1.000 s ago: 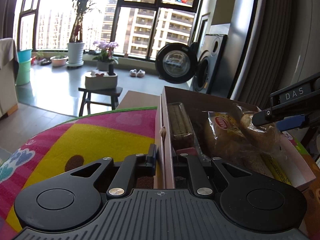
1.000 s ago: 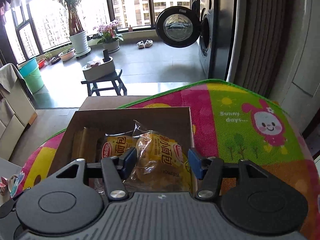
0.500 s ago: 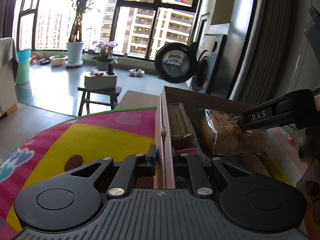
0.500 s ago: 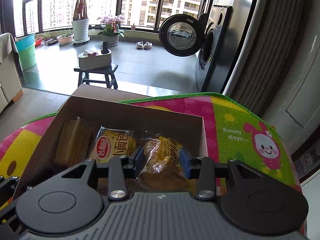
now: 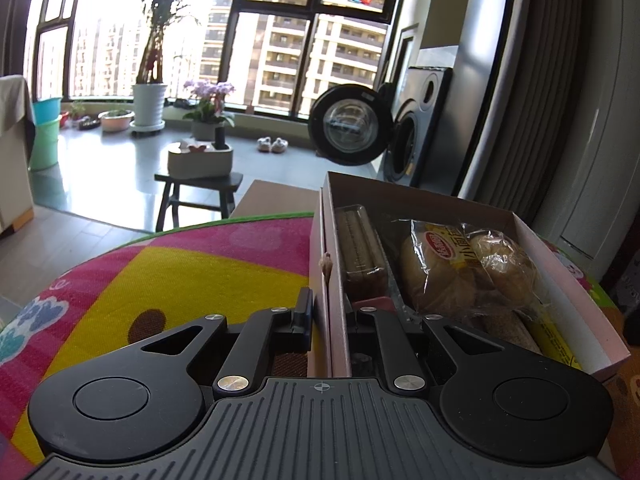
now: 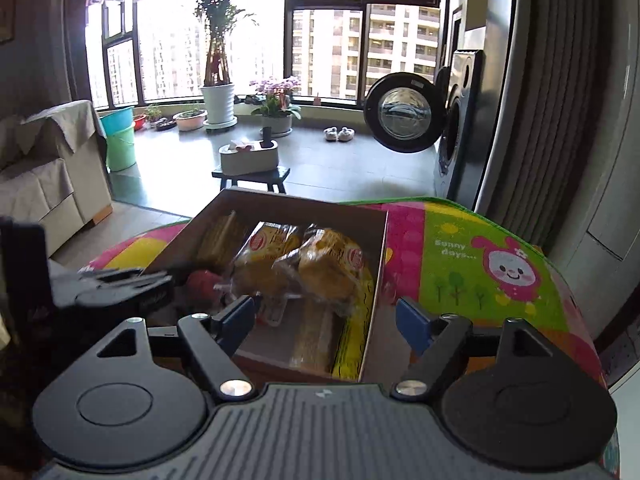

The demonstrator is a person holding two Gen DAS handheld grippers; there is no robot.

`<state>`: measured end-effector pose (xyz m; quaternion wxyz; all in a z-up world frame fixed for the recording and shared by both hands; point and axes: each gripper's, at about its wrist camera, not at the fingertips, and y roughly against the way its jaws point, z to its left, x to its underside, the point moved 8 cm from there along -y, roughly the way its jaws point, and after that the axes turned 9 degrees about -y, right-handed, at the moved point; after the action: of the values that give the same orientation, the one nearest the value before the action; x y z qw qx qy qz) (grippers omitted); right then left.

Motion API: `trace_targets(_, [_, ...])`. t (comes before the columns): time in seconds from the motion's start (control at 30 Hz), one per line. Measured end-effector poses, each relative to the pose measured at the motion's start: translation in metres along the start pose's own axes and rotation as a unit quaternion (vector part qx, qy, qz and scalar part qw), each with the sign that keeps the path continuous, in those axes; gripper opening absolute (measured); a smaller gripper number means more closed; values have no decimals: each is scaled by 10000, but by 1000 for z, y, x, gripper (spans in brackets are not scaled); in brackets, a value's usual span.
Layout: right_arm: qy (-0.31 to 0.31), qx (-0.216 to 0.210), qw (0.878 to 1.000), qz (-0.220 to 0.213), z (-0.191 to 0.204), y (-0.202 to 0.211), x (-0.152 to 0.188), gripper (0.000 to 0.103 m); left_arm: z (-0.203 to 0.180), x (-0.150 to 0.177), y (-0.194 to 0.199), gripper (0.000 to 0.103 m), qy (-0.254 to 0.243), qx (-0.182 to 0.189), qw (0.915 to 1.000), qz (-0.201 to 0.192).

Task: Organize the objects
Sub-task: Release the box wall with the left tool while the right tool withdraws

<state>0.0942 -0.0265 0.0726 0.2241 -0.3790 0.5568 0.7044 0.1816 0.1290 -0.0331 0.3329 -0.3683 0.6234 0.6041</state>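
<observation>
Left tool [image 5: 329,314], bottom centre of the left wrist frame, clenched on the left wall of the cardboard box [image 5: 338,280]; one finger outside the wall, one inside. Box sits right of centre on the table, which is covered by a colourful play mat [image 5: 192,272]. Inside the box: a brown biscuit pack [image 5: 360,252] along the left wall, two bagged buns [image 5: 460,276] beside it to the right, a yellow wrapper [image 5: 554,336] along the right wall.

Right tool [image 6: 326,318], bottom centre of the right wrist frame, released, jaws wide apart, grasping nothing. It hangs over the near edge of the box [image 6: 374,280]. Bagged buns [image 6: 304,264] lie in the box ahead of the blue fingertips [image 6: 412,322], slightly blurred. Red item [image 6: 204,282] in the box's lower left, blurred, cannot tell what. Left tool [image 6: 120,288] shows as a dark blur at the frame's left edge, at the box's left wall.

Background, upper part of both frames: washing machine [image 6: 404,114] with round door open, stool [image 6: 252,174] with a white holder, potted plant [image 6: 218,100] at the window.
</observation>
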Motion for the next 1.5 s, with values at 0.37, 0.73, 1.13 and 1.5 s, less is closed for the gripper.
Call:
trace_targets(0.37, [-597, 289, 9978, 55, -77, -53, 23, 69, -67, -25, -41, 13, -835, -254, 9957, 311])
trace_targets(0.73, [-1166, 817, 9890, -407, -130, -45, 21, 89, -71, -44, -82, 60, -720, -683, 9936, 543])
trace_targets(1.13, [-1200, 818, 9894, -86, -90, 31, 92, 103, -99, 9, 104, 57, -1076, -85, 9929, -497])
trace_targets(1.5, [-1203, 1299, 9840, 212, -88, 18, 109, 103, -129, 78, 102, 57, -1162, 257, 9922, 362])
